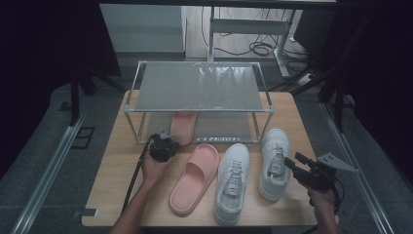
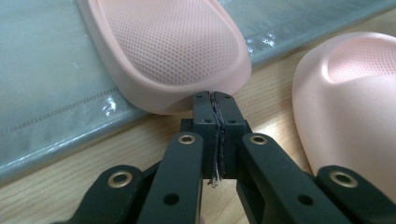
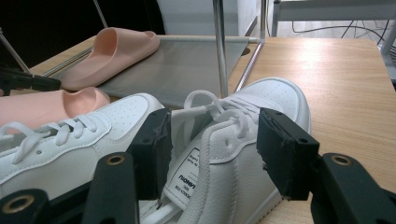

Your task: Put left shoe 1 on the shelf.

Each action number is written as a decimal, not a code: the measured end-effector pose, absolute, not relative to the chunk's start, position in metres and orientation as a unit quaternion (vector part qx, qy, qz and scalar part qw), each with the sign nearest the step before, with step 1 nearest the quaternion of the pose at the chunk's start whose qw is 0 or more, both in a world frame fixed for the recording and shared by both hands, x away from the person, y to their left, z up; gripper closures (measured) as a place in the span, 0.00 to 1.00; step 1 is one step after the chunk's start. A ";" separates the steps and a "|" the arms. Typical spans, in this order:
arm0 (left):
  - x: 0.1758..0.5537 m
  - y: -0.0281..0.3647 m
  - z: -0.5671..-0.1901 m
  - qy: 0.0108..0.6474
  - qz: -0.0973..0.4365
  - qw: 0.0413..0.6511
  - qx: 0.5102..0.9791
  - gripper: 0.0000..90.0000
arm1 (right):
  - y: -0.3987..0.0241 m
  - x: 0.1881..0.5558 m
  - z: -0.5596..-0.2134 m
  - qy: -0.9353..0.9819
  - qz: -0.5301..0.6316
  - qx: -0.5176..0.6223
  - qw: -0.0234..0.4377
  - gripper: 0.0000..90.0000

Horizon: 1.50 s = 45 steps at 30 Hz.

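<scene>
Overhead, a wooden table (image 1: 112,180) holds a metal shoe rack (image 1: 199,92). One pink slide (image 1: 183,126) lies on the rack's lower shelf. The left gripper (image 1: 162,146) has its jaws pressed together, empty, tips touching that slide's heel edge. Its mate, a second pink slide (image 1: 196,178), lies beside two white sneakers (image 1: 233,183). The right gripper (image 1: 298,163) is spread wide around the right sneaker's (image 1: 273,163) heel collar, without pressing on it.

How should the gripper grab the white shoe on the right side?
Probably by the heel collar of the right white sneaker, coming from behind the heel. In the right gripper view the right gripper stands open, one finger inside the shoe's opening and one outside. The collar there is a thin, upright wall that fits between the fingers; the toe looks too wide and rounded.
</scene>
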<state>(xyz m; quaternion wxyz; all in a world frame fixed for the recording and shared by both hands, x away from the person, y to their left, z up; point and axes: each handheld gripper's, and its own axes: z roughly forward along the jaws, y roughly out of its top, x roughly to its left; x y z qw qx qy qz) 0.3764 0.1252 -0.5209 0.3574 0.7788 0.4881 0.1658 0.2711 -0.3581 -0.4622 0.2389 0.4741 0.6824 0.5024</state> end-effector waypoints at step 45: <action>0.310 0.143 -0.511 0.452 0.143 0.399 0.785 0.98 | -0.357 0.271 -0.463 0.684 0.500 0.474 0.238 0.51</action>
